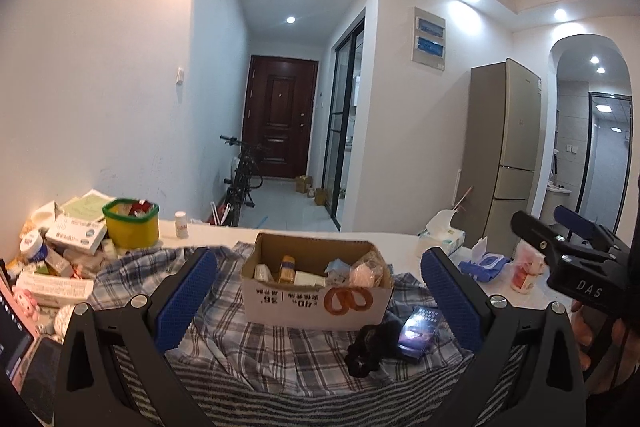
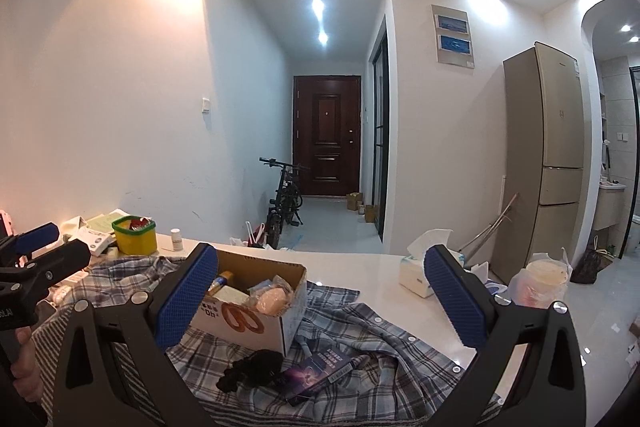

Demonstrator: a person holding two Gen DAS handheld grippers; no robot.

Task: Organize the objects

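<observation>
An open cardboard box (image 1: pixel 316 301) (image 2: pixel 256 323) holding small packets stands on a plaid shirt (image 1: pixel 256 355) (image 2: pixel 360 347) spread over the white table. In front of the box lie a black scrunchie (image 1: pixel 370 347) (image 2: pixel 252 367) and a dark glossy carton (image 1: pixel 420 331) (image 2: pixel 318 373). My left gripper (image 1: pixel 318 299) (image 2: pixel 44 251) hovers open above the shirt, its blue pads either side of the box. My right gripper (image 2: pixel 320 301) (image 1: pixel 560 223) is open too, held to the right of the left one, with nothing between its fingers.
A yellow tub (image 1: pixel 131 223) (image 2: pixel 134 235), a white pill bottle (image 1: pixel 181 224) (image 2: pixel 176 239) and a heap of medicine boxes (image 1: pixel 72 239) crowd the table's left end. A tissue box (image 1: pixel 442 237) (image 2: pixel 420 269), a blue wipes pack (image 1: pixel 486 261) and a bagged jar (image 2: pixel 540 283) sit at the right.
</observation>
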